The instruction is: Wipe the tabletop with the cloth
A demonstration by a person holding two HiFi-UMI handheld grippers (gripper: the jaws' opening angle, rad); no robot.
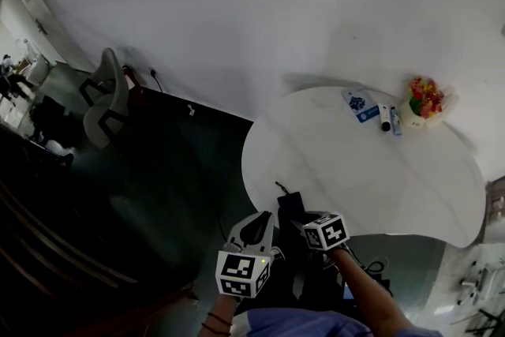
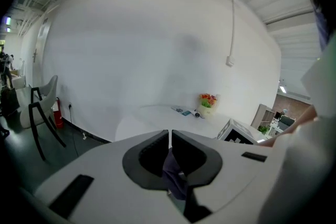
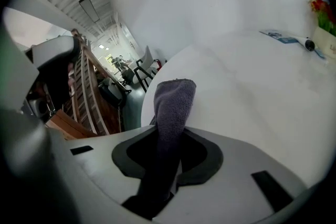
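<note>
The white round table [image 1: 371,170] fills the middle right of the head view. Both grippers hang below its near edge, over the dark floor. A dark grey-purple cloth [image 1: 290,207] is bunched between them. My left gripper [image 1: 264,223] is shut, and a fold of the cloth [image 2: 175,174] is pinched between its jaws [image 2: 169,136]. My right gripper [image 1: 306,222] is also shut on the cloth [image 3: 173,105], which pokes up past its jaws [image 3: 177,150] as a thick roll. The tabletop [image 3: 252,86] lies just ahead in the right gripper view.
At the table's far side stand a flower pot [image 1: 424,100], a blue packet [image 1: 359,104] and two small tubes [image 1: 390,119]. A grey chair [image 1: 106,95] stands at the left on the dark floor. Cables [image 1: 371,264] lie under the table's near edge.
</note>
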